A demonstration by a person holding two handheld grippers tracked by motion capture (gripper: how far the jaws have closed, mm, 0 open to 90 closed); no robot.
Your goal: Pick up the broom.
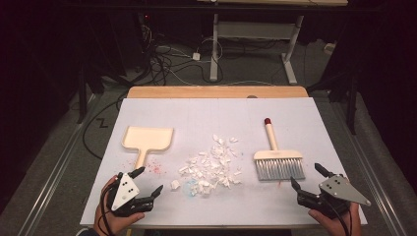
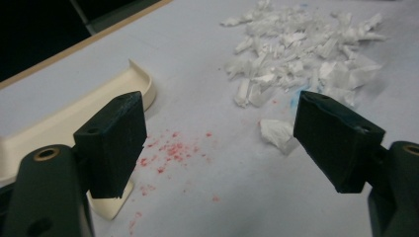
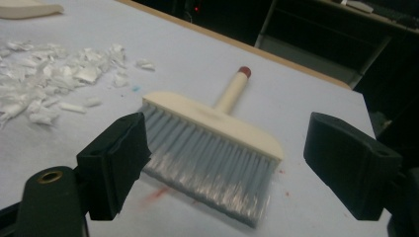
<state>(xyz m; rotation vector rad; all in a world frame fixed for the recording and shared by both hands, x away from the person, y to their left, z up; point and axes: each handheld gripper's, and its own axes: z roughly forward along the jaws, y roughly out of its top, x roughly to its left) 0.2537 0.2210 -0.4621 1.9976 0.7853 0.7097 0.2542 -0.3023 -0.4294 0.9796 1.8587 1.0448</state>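
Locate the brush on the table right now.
In the high view the brush lies on the table's right side, bristles toward the person, between the white scraps and the open right gripper.

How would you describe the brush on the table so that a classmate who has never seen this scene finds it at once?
Start at the white-covered table and find the pile of white scraps in its middle. To the right of the pile lies the brush. Unlike the flat cream dustpan on the left, it has grey bristles and a red-tipped handle.

A white sheet (image 1: 206, 113) covers the wooden desk (image 1: 216, 92) in the middle of the frame. Behind it, at upper centre, cables (image 1: 167, 61) lie on the floor (beside a white frame (image 1: 255, 34)).
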